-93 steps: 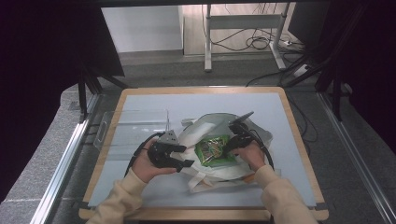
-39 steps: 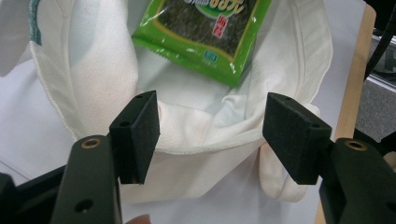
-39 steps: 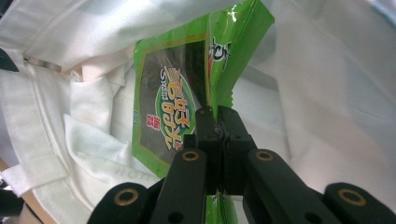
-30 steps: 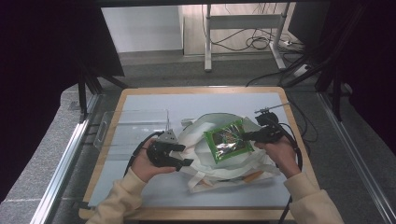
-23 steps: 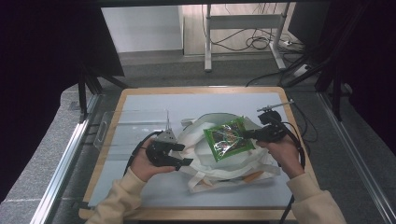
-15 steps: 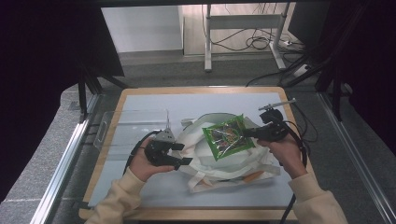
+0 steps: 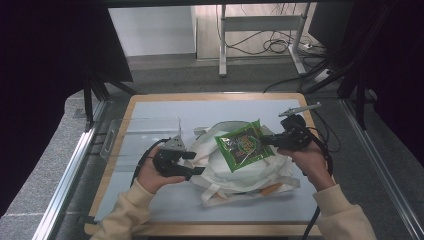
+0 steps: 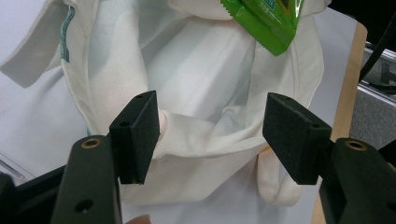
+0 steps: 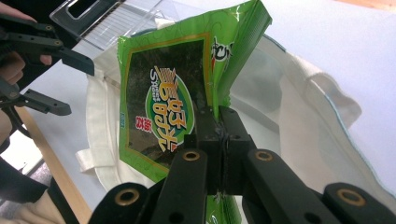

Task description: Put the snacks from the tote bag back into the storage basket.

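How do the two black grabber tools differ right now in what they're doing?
The right gripper has its jaws shut on the edge of the green snack packet, held above the white cloth bag. The left gripper has its jaws apart, with the bag's rim between them; one pad touches the cloth. The right is held up off the table, the left low beside the bag. Both are black, hand-held and two-jawed.

Table [image 7: 150, 107]: pale blue mat, wooden rim.
Tote bag [image 7: 245, 172]: white, slumped at centre.
Green packet [image 7: 243, 146]: held over bag, clamped by right gripper [image 7: 267, 140].
Left gripper [image 7: 196, 162]: at bag's left edge.
Clear tray [image 7: 142, 135]: left of bag.
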`<move>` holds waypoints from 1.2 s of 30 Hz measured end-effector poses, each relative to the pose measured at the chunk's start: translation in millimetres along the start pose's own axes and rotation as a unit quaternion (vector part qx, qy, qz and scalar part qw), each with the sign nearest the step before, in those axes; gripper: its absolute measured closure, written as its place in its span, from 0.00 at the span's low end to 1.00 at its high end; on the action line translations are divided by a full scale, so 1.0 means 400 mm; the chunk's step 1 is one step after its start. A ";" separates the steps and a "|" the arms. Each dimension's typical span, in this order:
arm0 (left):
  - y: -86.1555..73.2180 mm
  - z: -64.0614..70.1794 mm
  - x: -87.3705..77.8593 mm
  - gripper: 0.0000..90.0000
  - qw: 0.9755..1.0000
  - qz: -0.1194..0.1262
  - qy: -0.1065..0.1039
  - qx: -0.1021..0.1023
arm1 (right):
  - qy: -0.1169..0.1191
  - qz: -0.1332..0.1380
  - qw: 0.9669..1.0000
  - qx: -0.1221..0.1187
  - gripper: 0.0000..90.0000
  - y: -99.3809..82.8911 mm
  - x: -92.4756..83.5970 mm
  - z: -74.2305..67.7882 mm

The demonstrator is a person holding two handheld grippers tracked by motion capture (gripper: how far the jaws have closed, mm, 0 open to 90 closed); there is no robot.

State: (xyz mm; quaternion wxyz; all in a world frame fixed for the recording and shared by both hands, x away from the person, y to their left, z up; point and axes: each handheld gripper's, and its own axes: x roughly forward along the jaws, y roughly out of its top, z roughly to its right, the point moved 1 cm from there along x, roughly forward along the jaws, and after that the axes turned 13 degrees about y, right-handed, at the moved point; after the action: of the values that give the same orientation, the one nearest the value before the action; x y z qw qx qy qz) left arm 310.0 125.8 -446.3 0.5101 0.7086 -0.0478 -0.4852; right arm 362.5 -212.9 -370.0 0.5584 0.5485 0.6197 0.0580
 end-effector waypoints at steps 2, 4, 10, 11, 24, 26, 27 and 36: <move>0.003 -0.001 -0.003 0.41 1.000 -0.001 0.002 0.007 | 0.004 0.001 1.000 -0.005 0.98 0.001 0.000 0.000; 0.007 -0.002 -0.005 0.41 1.000 0.001 0.002 0.007 | 0.007 0.000 1.000 -0.010 0.98 0.002 0.002 0.001; 0.037 -0.007 -0.009 0.41 1.000 0.011 0.000 0.006 | 0.018 -0.006 1.000 -0.025 0.98 -0.001 0.013 0.006; 0.044 -0.007 -0.010 0.41 1.000 0.012 -0.002 0.008 | 0.020 -0.008 0.999 -0.027 0.98 -0.002 0.014 0.006; 0.158 0.001 0.027 0.42 0.999 0.010 -0.020 0.024 | 0.028 -0.024 0.997 -0.074 0.98 -0.006 0.027 -0.013; 0.166 0.000 0.036 0.42 0.999 0.006 -0.022 0.027 | 0.028 -0.024 0.996 -0.079 0.98 -0.004 0.027 -0.014; 0.170 -0.001 0.041 0.43 0.999 0.005 -0.023 0.029 | 0.028 -0.024 0.996 -0.081 0.98 -0.003 0.028 -0.015; 0.174 0.002 0.054 0.44 0.999 0.000 -0.031 0.032 | 0.030 -0.026 0.995 -0.097 0.98 0.000 0.034 -0.021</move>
State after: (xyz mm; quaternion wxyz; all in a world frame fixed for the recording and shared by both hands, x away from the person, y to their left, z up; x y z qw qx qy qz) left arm 350.5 80.2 -406.4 0.4854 0.7091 -0.0797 -0.5051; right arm 359.2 -198.1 -375.2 0.5915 0.4739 0.6413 0.1194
